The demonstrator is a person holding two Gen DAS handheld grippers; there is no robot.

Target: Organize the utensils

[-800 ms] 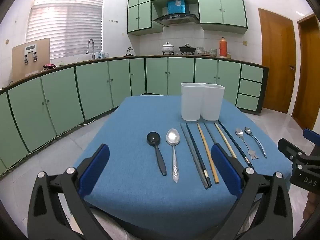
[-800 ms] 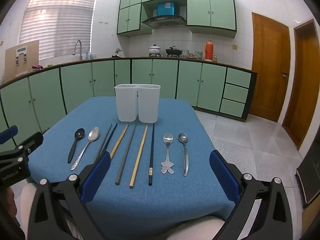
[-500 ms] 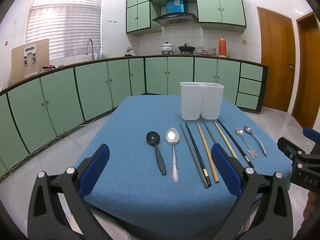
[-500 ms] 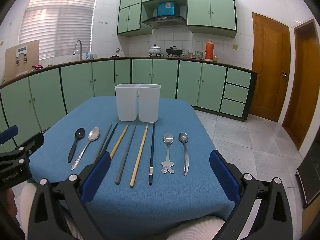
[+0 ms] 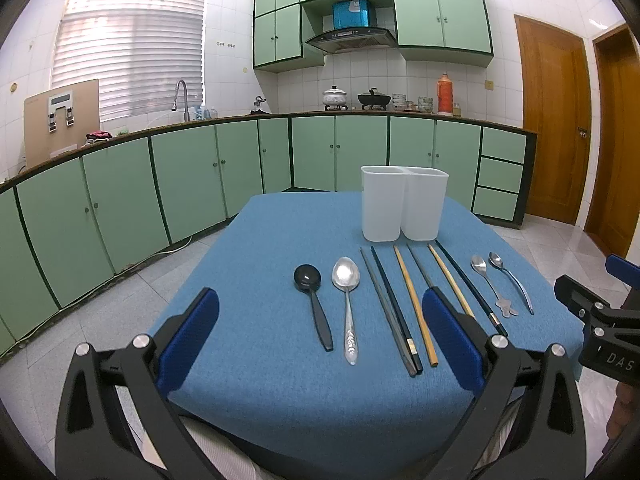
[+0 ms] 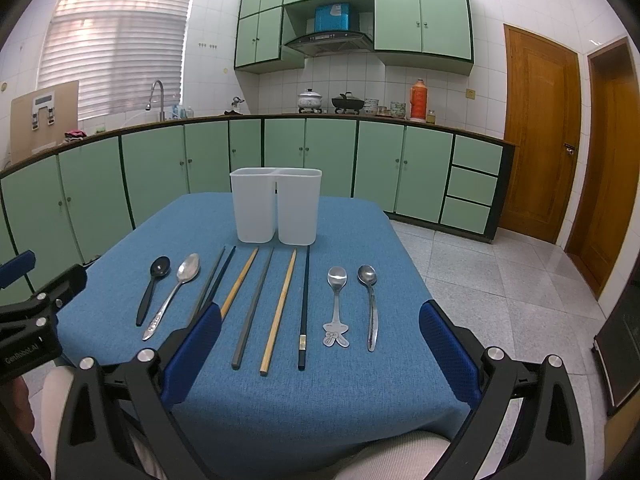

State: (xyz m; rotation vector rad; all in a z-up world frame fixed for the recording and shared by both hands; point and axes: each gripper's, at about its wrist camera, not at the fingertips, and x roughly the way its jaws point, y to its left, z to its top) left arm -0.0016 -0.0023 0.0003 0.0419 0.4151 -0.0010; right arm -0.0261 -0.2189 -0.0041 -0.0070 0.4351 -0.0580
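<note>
Blue table: utensils beyond both grippers' spread, empty jaws.

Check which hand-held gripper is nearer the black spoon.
Left. The black spoon lies between the open fingers of the left hand-held gripper, just ahead. The right hand-held gripper is open over the chopsticks; the spoon sits off to its left.
</note>
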